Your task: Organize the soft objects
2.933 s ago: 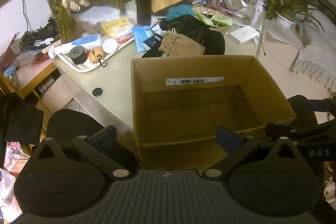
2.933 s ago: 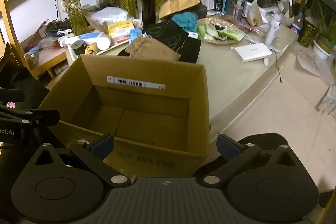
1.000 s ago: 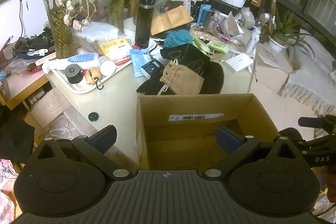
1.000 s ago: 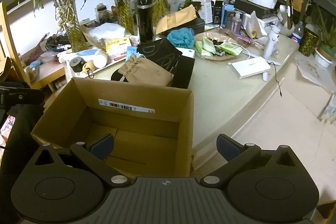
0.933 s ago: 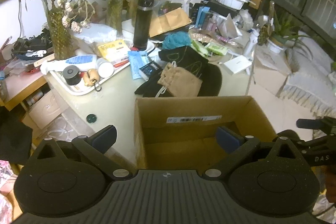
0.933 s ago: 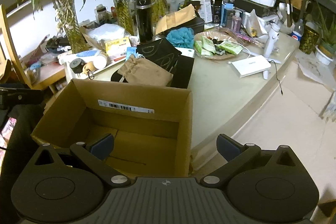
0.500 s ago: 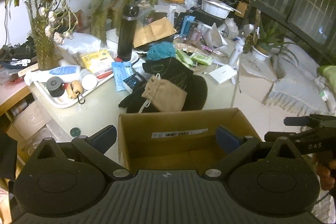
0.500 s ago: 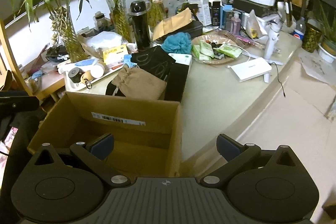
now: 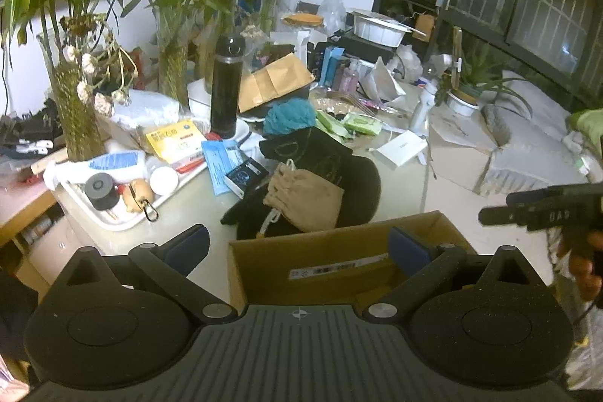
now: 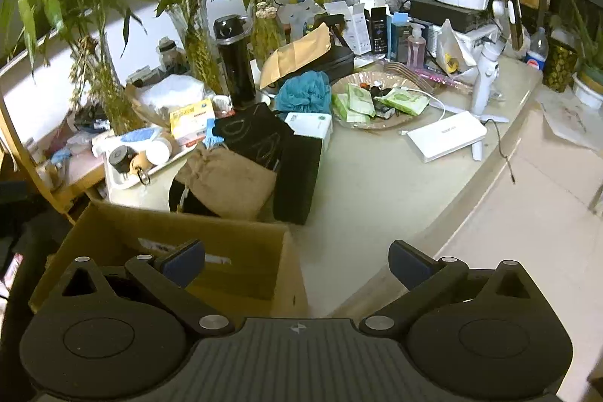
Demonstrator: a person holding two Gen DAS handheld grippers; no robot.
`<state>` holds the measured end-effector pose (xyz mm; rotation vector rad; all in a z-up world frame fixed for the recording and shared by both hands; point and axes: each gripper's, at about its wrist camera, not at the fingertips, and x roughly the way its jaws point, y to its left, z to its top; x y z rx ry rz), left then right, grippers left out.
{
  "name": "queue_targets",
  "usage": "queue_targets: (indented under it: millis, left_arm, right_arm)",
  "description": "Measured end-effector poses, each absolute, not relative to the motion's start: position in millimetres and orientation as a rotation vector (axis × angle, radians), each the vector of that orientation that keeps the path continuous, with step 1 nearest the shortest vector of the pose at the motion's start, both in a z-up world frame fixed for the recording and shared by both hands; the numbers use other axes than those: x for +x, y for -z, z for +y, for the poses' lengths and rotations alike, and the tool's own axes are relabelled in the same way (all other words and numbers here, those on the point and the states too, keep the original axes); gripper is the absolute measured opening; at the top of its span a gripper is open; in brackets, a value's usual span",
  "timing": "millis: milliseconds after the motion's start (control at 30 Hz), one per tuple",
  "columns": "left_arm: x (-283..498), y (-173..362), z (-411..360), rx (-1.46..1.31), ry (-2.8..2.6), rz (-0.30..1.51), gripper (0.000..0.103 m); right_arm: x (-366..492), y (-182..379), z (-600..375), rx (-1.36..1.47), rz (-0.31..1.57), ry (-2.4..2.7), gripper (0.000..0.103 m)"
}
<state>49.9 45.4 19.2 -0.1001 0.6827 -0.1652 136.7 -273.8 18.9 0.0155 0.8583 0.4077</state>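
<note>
An open cardboard box (image 9: pixel 331 243) (image 10: pixel 241 240) stands at the table's near edge, with nothing showing in the part of it I see. Just behind it lies a tan drawstring pouch (image 9: pixel 307 194) (image 10: pixel 230 181) on black cloth bags (image 9: pixel 324 161) (image 10: pixel 260 134). A teal mesh sponge (image 9: pixel 288 115) (image 10: pixel 305 91) sits farther back. My left gripper (image 9: pixel 299 245) hangs open above the box's near side. My right gripper (image 10: pixel 297 257) is open too, over the box's right corner. The other gripper's black body (image 9: pixel 546 210) shows at the right of the left wrist view.
A white tray (image 9: pixel 113 217) with small items lies left. A black flask (image 9: pixel 226 85) (image 10: pixel 235 59) and glass vases of bamboo (image 9: pixel 73 108) stand behind. A plate of green packets (image 10: pixel 377 100), a white box (image 10: pixel 446 136) and bottles crowd the right. Bare tabletop (image 10: pixel 377 183) lies right of the box.
Both grippers have risen and drawn back. The box has slid lower in both views and more of the table behind it shows. Both stay open with nothing held.
</note>
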Motion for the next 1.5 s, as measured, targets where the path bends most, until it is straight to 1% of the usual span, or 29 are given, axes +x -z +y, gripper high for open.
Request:
queue_targets:
  millis: [133, 533, 633, 733, 800, 900, 1033, 1267, 1500]
  left_arm:
    - [53, -16, 50, -0.066, 0.142, 0.669, 0.103]
    - [71, -10, 63, -0.063, 0.135, 0.671, 0.103]
    - [74, -9, 65, -0.083, 0.162, 0.663, 0.103]
    - [79, -7, 61, -0.047, 0.188, 0.677, 0.103]
    - [81, -5, 58, -0.015, 0.195, 0.675, 0.103]
    - [84, -3, 54, 0.021, 0.221, 0.675, 0.103]
    - [93, -1, 53, 0.023, 0.247, 0.672, 0.103]
    - [113, -4, 54, 0.065, 0.273, 0.656, 0.103]
    - [148, -1, 57, 0.1, 0.328, 0.659, 0.103]
  right_arm:
    - [150, -16, -278, 0.058, 0.838, -0.454, 0.103]
    - [189, 3, -265, -0.009, 0.755, -0.521, 0.103]
    - [201, 9, -264, 0.004, 0.746, -0.535, 0.103]
    - [212, 15, -263, 0.005, 0.75, -0.541, 0.103]
    - [219, 21, -261, 0.0, 0.758, -0.542, 0.102]
    - [232, 30, -257, 0.004, 0.782, -0.55, 0.096]
    - [244, 42, -249, -0.005, 0.792, -0.572, 0.094]
    - [275, 64, -236, 0.008, 0.849, -0.599, 0.087]
    - [305, 81, -222, 0.033, 0.918, -0.601, 0.086]
